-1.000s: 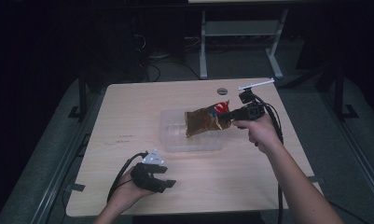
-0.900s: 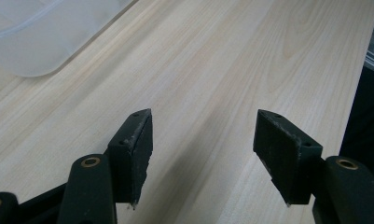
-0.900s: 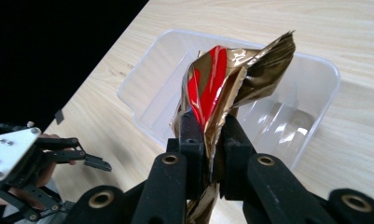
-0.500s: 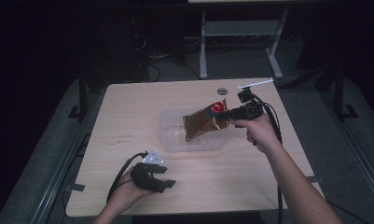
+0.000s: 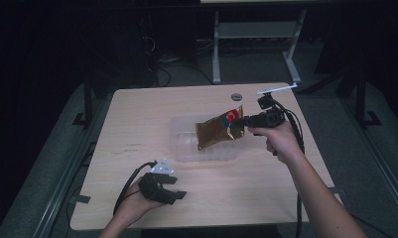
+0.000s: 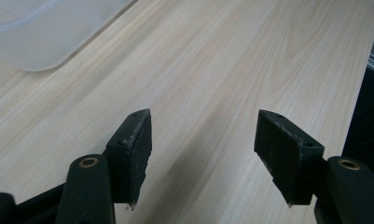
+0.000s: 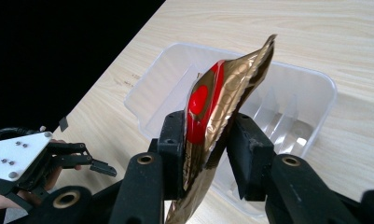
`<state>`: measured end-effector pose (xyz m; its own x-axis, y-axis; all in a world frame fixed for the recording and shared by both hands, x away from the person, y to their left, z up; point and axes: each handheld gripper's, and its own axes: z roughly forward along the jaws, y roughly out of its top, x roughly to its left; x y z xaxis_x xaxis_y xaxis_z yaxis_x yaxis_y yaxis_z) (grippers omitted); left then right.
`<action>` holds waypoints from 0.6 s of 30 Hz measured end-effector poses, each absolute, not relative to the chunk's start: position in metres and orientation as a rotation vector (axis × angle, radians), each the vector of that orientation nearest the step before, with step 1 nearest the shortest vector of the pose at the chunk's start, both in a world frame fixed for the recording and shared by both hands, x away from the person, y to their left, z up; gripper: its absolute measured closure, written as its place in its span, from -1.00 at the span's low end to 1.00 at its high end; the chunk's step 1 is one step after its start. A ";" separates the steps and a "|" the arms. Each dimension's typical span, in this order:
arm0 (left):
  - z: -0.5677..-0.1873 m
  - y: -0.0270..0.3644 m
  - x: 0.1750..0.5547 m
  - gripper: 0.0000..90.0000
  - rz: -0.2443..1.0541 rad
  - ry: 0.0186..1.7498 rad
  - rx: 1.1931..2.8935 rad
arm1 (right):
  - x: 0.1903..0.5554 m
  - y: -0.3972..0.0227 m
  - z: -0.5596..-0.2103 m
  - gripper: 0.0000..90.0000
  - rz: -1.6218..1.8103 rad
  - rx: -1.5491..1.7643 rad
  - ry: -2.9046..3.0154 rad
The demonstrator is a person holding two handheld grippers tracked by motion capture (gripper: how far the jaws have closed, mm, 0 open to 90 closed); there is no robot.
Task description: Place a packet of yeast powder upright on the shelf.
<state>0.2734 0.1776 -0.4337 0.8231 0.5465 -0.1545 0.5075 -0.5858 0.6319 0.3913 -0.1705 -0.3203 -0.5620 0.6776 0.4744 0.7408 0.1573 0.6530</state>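
High view: my right gripper (image 5: 242, 120) holds a gold foil pouch (image 5: 218, 132) by its red-marked end, the jaws clamped on it, and the pouch hangs tilted above a clear plastic tub (image 5: 180, 147) that sits near the middle of the pale wooden worktop (image 5: 137, 114). My left gripper (image 5: 179, 195) rests low near the front edge of the worktop, well apart from the tub, with its jaws parted. A small dark round disc (image 5: 236, 96) lies on the worktop beyond the tub.

Left gripper view: I see the left gripper (image 6: 203, 140) with its two black jaws spread and nothing between them, bare wood beneath. A rounded corner of the tub (image 6: 45, 32) shows at upper left.

Right gripper view: the right gripper (image 7: 207, 140) has both jaws pressed against the pouch (image 7: 222, 98), which stands edge-on, its top curling over the tub (image 7: 324, 93). The tub's ribbed interior is visible behind it. My left gripper (image 7: 103, 169) appears at lower left, white plate uppermost.
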 end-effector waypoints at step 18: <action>-0.434 0.178 0.274 -0.20 0.070 0.786 2.308 | 0.387 -0.180 -0.315 0.98 -1.430 -1.454 -2.330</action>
<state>0.2739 0.1777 -0.4337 0.8156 0.5561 -0.1599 0.5189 -0.5806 0.6274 0.3874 -0.1800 -0.3149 -0.5582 0.6854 0.4675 0.7271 0.1327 0.6736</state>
